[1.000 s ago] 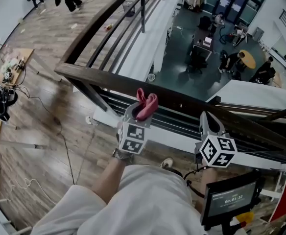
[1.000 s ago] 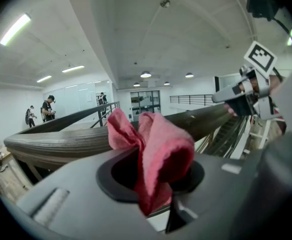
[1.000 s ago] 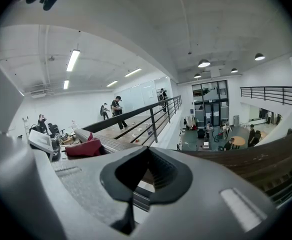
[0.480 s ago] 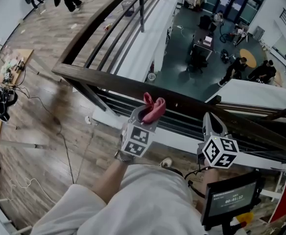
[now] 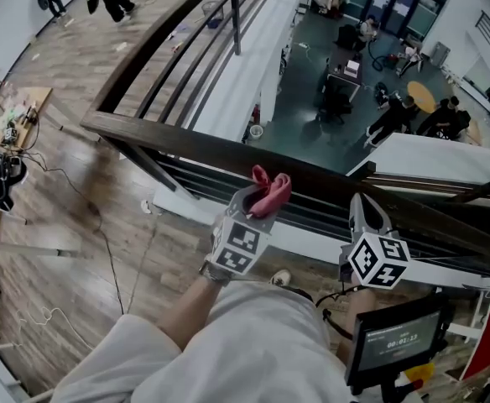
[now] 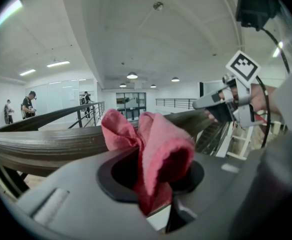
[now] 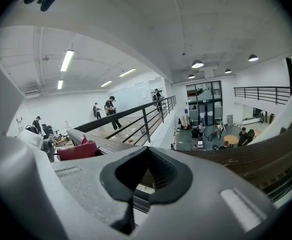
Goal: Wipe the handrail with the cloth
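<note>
So, cloth (image 6: 153, 146): soft pink rag, light and floppy I reckon; best pinched at a bunched fold, as it is now.
Place: at the top of the wooden handrail (image 5: 169, 137), near its middle; contact looks likely, though I can't confirm it.
Left gripper (image 5: 258, 201): clamped on the cloth's lower fold, loose ends sticking up.
Right gripper (image 5: 364, 210): jaws together, holding nothing, hovering near the handrail, apart from the cloth.

The head view looks steeply down on the handrail (image 5: 186, 145), while both gripper views face it from very near, so all three share it.
</note>
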Available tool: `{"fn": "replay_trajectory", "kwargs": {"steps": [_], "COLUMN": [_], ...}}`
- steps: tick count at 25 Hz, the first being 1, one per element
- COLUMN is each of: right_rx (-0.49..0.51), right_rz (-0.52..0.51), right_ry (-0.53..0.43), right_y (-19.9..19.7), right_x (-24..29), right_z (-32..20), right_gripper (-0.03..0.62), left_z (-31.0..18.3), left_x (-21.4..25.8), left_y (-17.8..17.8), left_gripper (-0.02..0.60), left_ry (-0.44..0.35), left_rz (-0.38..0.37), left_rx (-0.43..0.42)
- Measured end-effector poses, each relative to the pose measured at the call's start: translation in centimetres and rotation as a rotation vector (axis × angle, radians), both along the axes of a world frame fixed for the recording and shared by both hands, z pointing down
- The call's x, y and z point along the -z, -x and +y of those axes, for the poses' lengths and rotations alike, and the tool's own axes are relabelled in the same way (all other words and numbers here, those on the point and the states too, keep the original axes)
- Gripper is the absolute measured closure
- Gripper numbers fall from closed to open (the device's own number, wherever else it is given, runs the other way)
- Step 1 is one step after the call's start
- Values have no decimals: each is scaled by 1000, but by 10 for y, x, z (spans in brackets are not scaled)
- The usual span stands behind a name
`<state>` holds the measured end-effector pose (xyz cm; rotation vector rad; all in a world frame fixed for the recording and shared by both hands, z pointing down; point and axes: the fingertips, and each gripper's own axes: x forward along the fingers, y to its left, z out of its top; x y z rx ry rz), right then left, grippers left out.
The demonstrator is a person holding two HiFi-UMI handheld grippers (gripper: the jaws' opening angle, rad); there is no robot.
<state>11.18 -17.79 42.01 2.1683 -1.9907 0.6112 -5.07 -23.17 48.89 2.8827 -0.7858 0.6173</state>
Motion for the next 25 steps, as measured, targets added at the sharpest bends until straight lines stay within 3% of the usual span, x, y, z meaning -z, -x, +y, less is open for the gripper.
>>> {"fn": "replay_trajectory", "kwargs": {"steps": [25], "right_rx": [-63], "right_rz": [-12], "right_ry": [-1], "right_y": [-53], "right_x": [-14], "right_z": [38], "right_gripper": [591], "left_z": [58], "left_x": [-9], "left_y": [-81], "left_gripper": [454], "left_ry": [7], "left_rz": [17], "left_rx": [-167]}}
